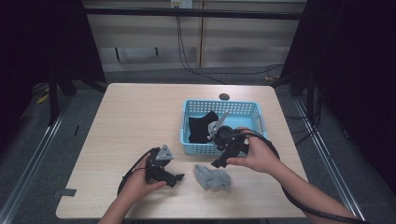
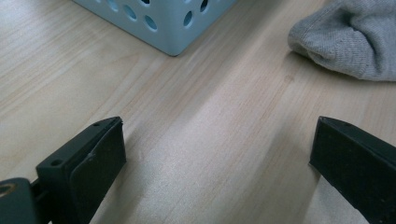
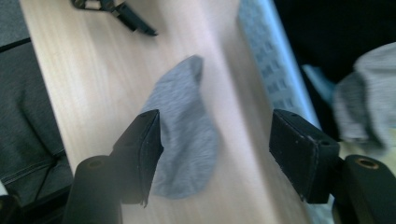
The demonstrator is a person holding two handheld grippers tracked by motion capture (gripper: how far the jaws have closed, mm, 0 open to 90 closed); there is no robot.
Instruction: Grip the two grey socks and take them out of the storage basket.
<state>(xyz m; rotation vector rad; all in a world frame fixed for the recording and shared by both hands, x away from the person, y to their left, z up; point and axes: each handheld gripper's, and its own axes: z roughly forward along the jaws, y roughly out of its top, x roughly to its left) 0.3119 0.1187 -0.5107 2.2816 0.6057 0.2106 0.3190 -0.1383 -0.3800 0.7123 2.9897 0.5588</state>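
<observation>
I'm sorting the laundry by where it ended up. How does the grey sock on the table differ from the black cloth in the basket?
The grey sock is light grey; the black cloth is black. The grey sock lies on the bare table in front of the blue basket, while the black cloth lies inside it, at its left end. The black cloth looks larger. Both lie loose and crumpled, and no gripper holds either.

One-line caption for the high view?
Right gripper open above a grey sock beside the blue basket; left gripper rests open.

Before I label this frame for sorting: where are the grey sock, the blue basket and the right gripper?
grey sock point(image 1: 213, 178), high view, middle of the fabric.
blue basket point(image 1: 200, 149), high view, front wall.
right gripper point(image 3: 215, 140), right gripper view, midway between its fingertips.
</observation>
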